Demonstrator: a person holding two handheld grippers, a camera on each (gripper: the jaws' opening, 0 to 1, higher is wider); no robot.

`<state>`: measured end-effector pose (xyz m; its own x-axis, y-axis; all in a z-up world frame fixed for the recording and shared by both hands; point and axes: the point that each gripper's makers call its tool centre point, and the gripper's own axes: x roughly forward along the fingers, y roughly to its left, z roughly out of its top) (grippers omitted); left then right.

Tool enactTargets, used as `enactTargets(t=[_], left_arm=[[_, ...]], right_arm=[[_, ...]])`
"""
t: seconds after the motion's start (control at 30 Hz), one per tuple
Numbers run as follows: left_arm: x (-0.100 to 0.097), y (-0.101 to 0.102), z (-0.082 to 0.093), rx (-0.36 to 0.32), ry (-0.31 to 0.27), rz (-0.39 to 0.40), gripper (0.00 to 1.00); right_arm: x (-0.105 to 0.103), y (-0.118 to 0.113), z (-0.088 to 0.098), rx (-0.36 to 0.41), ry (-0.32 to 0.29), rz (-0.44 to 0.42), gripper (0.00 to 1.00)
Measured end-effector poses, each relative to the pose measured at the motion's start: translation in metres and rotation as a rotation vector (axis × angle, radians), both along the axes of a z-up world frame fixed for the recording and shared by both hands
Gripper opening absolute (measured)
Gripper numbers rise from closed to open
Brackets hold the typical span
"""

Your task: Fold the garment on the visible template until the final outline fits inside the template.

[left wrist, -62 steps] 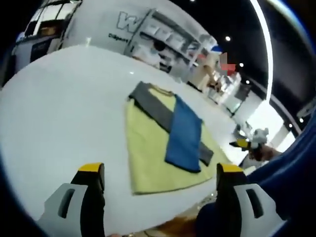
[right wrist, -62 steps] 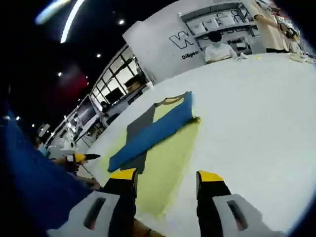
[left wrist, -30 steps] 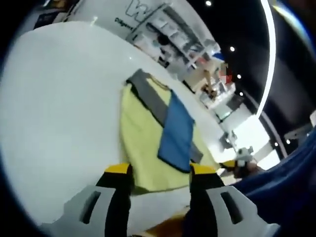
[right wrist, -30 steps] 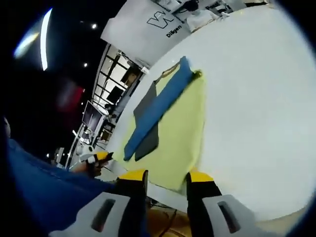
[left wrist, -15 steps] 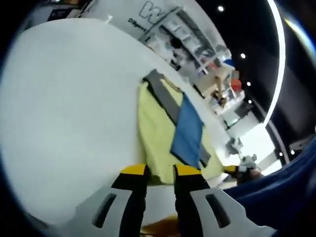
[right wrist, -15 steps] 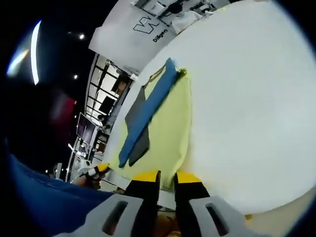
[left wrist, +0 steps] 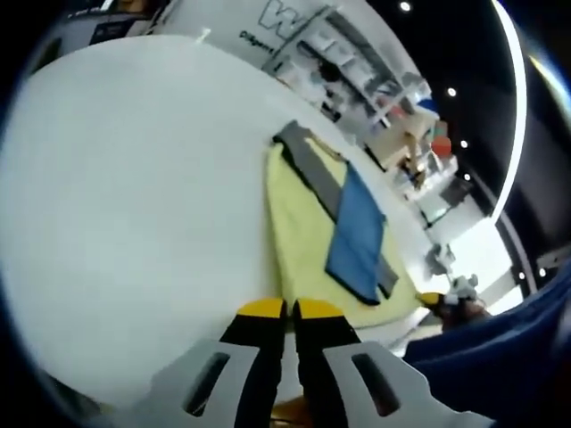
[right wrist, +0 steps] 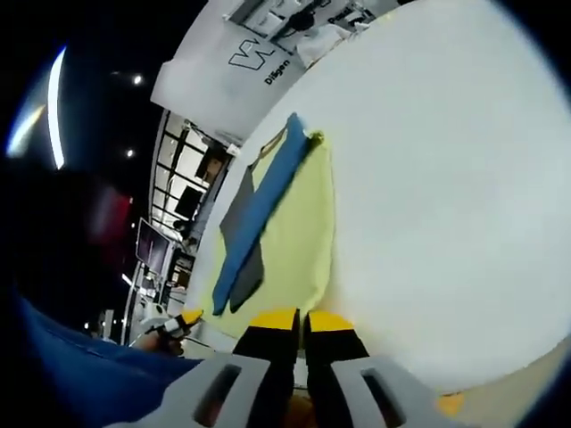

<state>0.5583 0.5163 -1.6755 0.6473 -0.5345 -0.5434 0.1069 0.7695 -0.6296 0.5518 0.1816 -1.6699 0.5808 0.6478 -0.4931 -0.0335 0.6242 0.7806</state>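
A yellow garment (left wrist: 303, 227) lies flat on the white table (left wrist: 134, 178), with a grey sleeve (left wrist: 314, 165) and a blue sleeve (left wrist: 359, 241) folded across it. In the left gripper view my left gripper (left wrist: 290, 310) is shut, its yellow tips meeting at the garment's near left corner. The right gripper's yellow tip (left wrist: 432, 300) shows by the far near corner. In the right gripper view the garment (right wrist: 299, 241) carries the blue sleeve (right wrist: 263, 201) over the grey one (right wrist: 234, 214). My right gripper (right wrist: 302, 317) is shut on its near hem corner. The left gripper (right wrist: 183, 321) shows at left.
The table's near edge (right wrist: 410, 374) runs just under both grippers. The person's blue clothing (left wrist: 500, 357) fills the side by the near edge. Beyond the table stand a white wall with lettering (right wrist: 259, 62), shelves (left wrist: 357, 53) and people at a counter.
Both grippers' jaws have gone from wide open to shut while coming down to the garment's near hem corners. The garment lies as before.
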Motion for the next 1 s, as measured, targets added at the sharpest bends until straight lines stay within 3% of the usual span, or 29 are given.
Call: enactTargets(t=[0.23, 0.37, 0.57, 0.8, 1.0], left_arm=[[-0.007, -0.003, 0.000, -0.006, -0.004, -0.014, 0.00], [-0.020, -0.011, 0.000, -0.019, -0.011, -0.025, 0.00], [-0.042, -0.018, 0.005, -0.061, -0.031, -0.023, 0.00], [-0.062, -0.027, 0.012, -0.056, -0.046, -0.003, 0.00], [-0.054, -0.025, 0.026, -0.053, -0.089, 0.002, 0.00]], right_arm=[[-0.003, -0.017, -0.001, 0.025, -0.007, -0.033, 0.00], [-0.008, -0.024, -0.006, 0.023, 0.001, -0.034, 0.00], [-0.027, -0.034, -0.010, 0.022, 0.017, -0.038, 0.00], [-0.050, -0.034, -0.005, 0.034, 0.032, -0.059, 0.00], [-0.054, -0.035, 0.004, 0.054, 0.023, -0.072, 0.00]])
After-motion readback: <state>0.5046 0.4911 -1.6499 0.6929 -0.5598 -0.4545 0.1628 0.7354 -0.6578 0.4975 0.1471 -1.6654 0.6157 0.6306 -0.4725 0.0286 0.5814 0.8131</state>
